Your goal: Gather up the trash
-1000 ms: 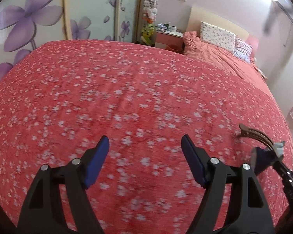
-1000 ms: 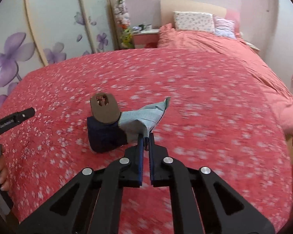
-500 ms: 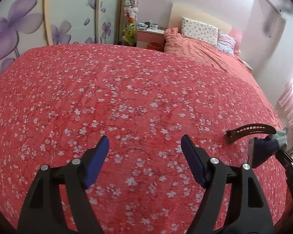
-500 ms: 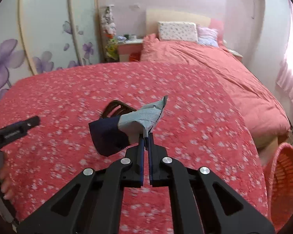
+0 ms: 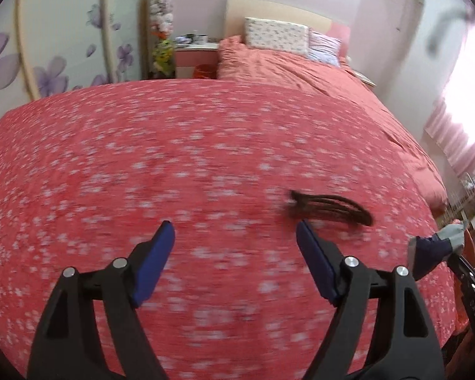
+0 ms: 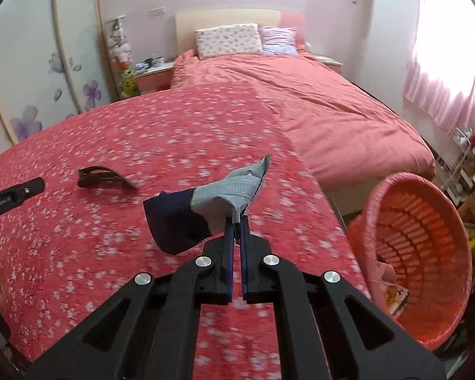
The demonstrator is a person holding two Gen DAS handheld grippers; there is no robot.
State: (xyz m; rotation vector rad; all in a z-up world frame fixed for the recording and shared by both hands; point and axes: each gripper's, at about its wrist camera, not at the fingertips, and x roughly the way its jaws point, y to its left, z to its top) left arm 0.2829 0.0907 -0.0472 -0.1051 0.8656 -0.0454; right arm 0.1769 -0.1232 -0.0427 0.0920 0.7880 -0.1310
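Observation:
My right gripper is shut on a grey sock with a navy cuff and holds it up over the red flowered bedspread; the same sock shows at the right edge of the left wrist view. A dark brown, curved, ribbed piece lies on the bedspread just beyond my left gripper's right fingertip, and the brown piece also shows left of the sock. My left gripper hovers above the bedspread, its jaws opening with nothing between them.
An orange slatted basket stands off the bed's right side, with a pink item and a yellow wrapper in its bottom. Pillows and a pink nightstand are at the far end. Wardrobe doors line the left.
Both views have swung right and the orange basket has come into the right view. The sock has moved right, away from the brown piece, which stays on the bed. The left jaws stand slightly wider.

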